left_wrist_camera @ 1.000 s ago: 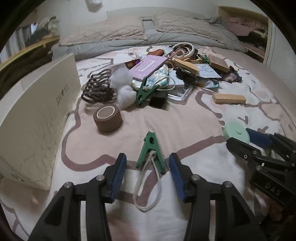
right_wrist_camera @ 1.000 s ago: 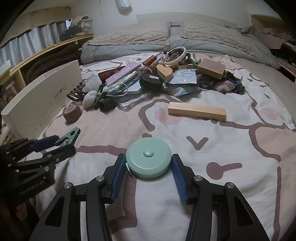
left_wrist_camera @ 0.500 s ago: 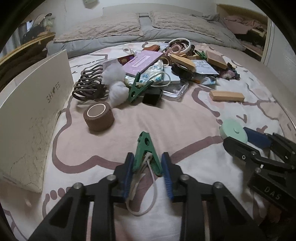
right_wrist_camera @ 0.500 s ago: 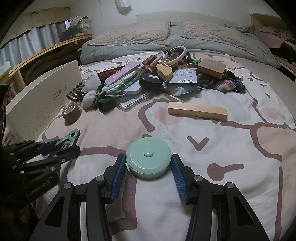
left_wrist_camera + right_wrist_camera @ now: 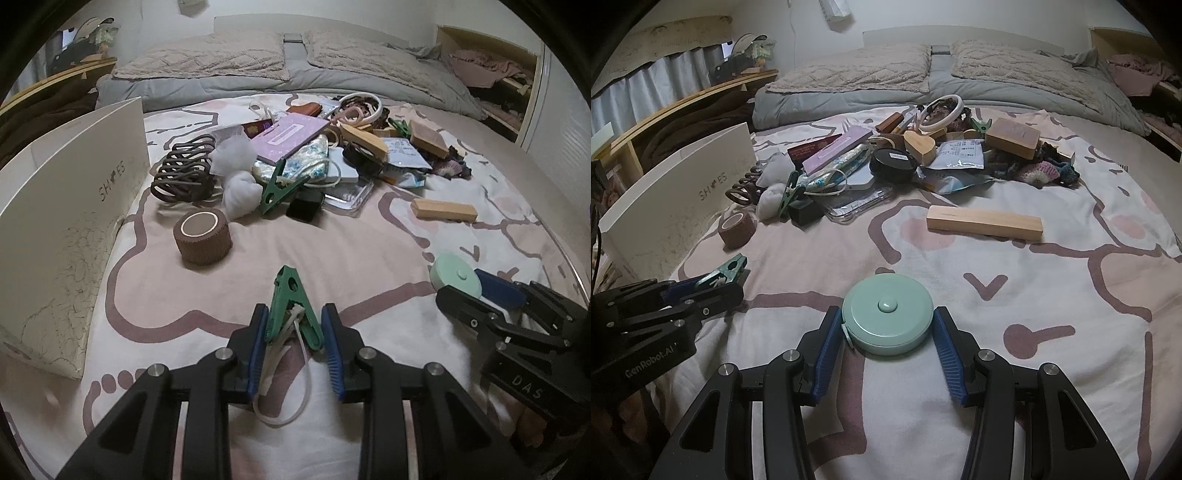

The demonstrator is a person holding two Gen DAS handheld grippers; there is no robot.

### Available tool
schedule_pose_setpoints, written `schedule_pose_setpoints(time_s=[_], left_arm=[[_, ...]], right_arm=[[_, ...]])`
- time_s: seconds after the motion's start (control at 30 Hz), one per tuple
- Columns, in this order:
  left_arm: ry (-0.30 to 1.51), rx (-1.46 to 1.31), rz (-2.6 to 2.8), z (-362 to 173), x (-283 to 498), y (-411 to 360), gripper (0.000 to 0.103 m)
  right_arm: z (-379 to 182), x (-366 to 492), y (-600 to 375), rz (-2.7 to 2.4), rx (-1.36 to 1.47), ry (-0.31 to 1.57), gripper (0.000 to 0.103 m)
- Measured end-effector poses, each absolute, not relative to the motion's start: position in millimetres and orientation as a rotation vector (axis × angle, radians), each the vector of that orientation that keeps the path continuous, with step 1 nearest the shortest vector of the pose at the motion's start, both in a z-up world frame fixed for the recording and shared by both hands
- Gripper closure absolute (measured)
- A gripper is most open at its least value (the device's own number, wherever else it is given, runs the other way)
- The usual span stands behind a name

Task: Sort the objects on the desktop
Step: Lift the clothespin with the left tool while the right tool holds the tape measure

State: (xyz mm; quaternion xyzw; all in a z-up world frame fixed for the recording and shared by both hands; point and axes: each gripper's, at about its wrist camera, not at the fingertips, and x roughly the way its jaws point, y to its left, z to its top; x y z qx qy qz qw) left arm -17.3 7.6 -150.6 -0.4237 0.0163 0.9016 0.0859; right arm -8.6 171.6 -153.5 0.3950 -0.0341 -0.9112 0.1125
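A green clip with a white cord loop lies on the patterned bedspread, and my left gripper is shut on its two handles, the blue pads pressing from both sides. The right wrist view shows that clip at the left, sticking out of the left gripper. A round mint-green tape measure rests on the spread with my right gripper shut on its rim. From the left wrist the tape measure shows at the right edge in the right gripper.
A white shoe box stands along the left. A brown tape roll and a wooden block lie apart from a pile of mixed objects mid-bed. Pillows line the far end.
My left gripper's jaws have come together from wide apart onto the green clip's handles. The right gripper and the tape measure have not moved.
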Motion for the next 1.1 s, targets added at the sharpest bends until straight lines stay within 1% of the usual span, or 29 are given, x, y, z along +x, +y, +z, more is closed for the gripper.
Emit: schedule_pose_setpoints(time_s=[0.47,1.1], left_arm=[[-0.005,-1.19,2.702,-136.9,-12.2,1.3,0.074],[-0.055,-1.057,2.746,-103.0,-0.4,-7.3,0.074]], right_arm=[[-148.2,-8.9,179.8,-2.694,1.146,-0.162,0.053],[-113.7,3.7,184.3,-2.751,1.002,-0.193,0.053]])
